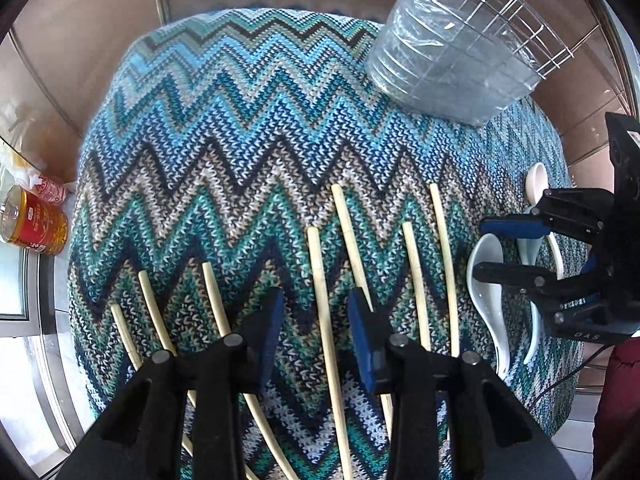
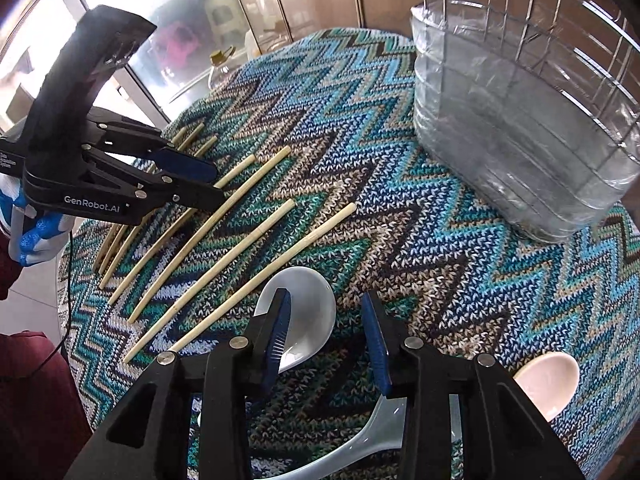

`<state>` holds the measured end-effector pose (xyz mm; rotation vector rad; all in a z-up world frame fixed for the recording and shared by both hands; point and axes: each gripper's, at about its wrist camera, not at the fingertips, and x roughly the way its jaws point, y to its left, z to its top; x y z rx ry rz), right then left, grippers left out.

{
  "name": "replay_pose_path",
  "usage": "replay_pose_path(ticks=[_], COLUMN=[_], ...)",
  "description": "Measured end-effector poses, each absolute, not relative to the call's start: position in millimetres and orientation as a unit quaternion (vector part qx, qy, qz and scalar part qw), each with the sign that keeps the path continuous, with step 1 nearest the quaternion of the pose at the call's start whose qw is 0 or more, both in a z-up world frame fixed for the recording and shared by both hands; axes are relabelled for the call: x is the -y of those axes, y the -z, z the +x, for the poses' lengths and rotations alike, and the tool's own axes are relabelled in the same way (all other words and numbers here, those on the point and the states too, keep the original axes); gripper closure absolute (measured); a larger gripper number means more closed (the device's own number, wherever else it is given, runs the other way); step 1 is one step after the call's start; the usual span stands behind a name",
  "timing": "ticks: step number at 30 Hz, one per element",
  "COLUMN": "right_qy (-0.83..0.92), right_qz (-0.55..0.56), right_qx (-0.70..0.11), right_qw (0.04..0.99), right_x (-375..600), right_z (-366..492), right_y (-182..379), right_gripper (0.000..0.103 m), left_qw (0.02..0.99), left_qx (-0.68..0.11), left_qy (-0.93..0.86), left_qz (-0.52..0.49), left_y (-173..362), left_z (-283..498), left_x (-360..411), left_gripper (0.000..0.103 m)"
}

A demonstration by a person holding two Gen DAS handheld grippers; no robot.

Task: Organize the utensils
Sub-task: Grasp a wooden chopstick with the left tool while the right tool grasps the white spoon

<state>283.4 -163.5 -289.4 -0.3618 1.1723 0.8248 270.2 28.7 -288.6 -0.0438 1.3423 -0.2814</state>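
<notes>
Several pale wooden chopsticks (image 1: 320, 280) lie side by side on a zigzag knitted cloth (image 1: 248, 140); they also show in the right wrist view (image 2: 224, 224). My left gripper (image 1: 316, 332) is open and empty, low over the chopsticks, with one chopstick running between its fingers. My right gripper (image 2: 326, 340) is open and empty above the white ceramic spoons (image 2: 308, 320); a second spoon (image 2: 360, 440) lies under it and a third (image 2: 548, 380) to its right. In the left wrist view the right gripper (image 1: 504, 248) hovers over those spoons (image 1: 488, 280).
A clear plastic tub with a wire rack in it (image 1: 452, 64) stands at the far right of the cloth, also in the right wrist view (image 2: 520, 140). A red and gold tin (image 1: 32, 224) sits off the table's left edge. The other gripper's body (image 2: 80, 140) is at the left.
</notes>
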Motion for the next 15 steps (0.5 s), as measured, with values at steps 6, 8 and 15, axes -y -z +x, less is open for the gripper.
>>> replay_pose_path(ticks=[6, 8, 15], right_qy=[-0.39, -0.398, -0.397], right_qz=[-0.164, -0.161, -0.17], right_qx=[-0.548, -0.552, -0.539], right_qw=[0.722, 0.715, 0.723], right_x=[146.6, 143.5, 131.2], right_z=[293.4, 296.0, 291.7], right_y=[296.6, 297.3, 286.2], right_gripper=[0.082, 0.089, 0.097], left_qw=[0.767, 0.764, 0.764], left_qx=[-0.63, -0.633, -0.638], left_qy=[0.125, 0.123, 0.099], left_qz=[0.01, 0.018, 0.005], left_y=[292.9, 293.9, 292.9], left_z=[277.9, 279.7, 284.7], left_x=[-10.0, -5.3, -8.1], left_gripper=[0.072, 0.072, 0.094])
